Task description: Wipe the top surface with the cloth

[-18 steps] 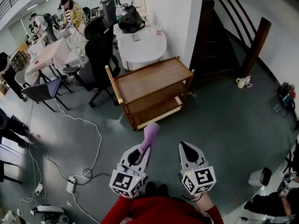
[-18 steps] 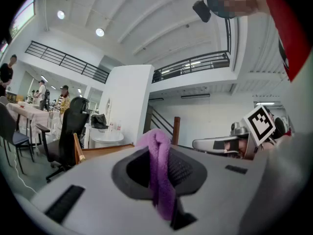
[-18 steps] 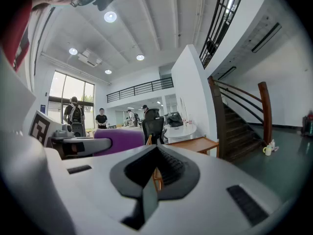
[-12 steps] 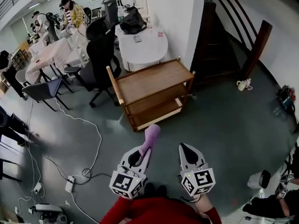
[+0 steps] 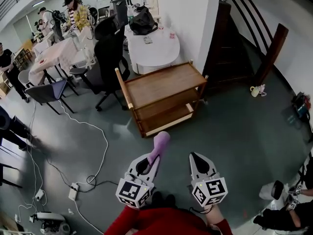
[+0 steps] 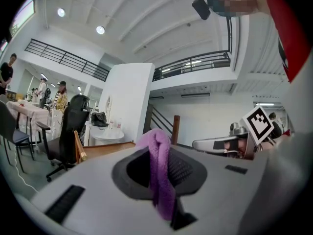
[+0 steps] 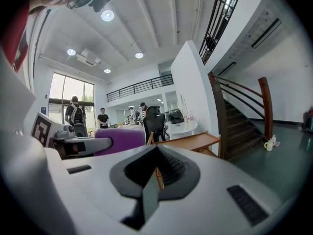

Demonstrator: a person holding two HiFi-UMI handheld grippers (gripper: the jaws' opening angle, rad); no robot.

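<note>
The left tool point(image 5: 154, 156) is clamped on the purple cloth point(image 5: 160, 141), a folded roll squeezed between its jaws. The right tool point(image 7: 156, 155) is closed with nothing in it. The cloth looks soft, light and limp, likely to flop and bunch, so a pinch at its near end suits it and leaves the free end to press flat. Its long axis runs along the jaws, free end poking forward past the tips toward the wooden cart point(image 5: 128, 102), whose top surface point(image 5: 161, 82) lies well apart, across the floor.
</note>
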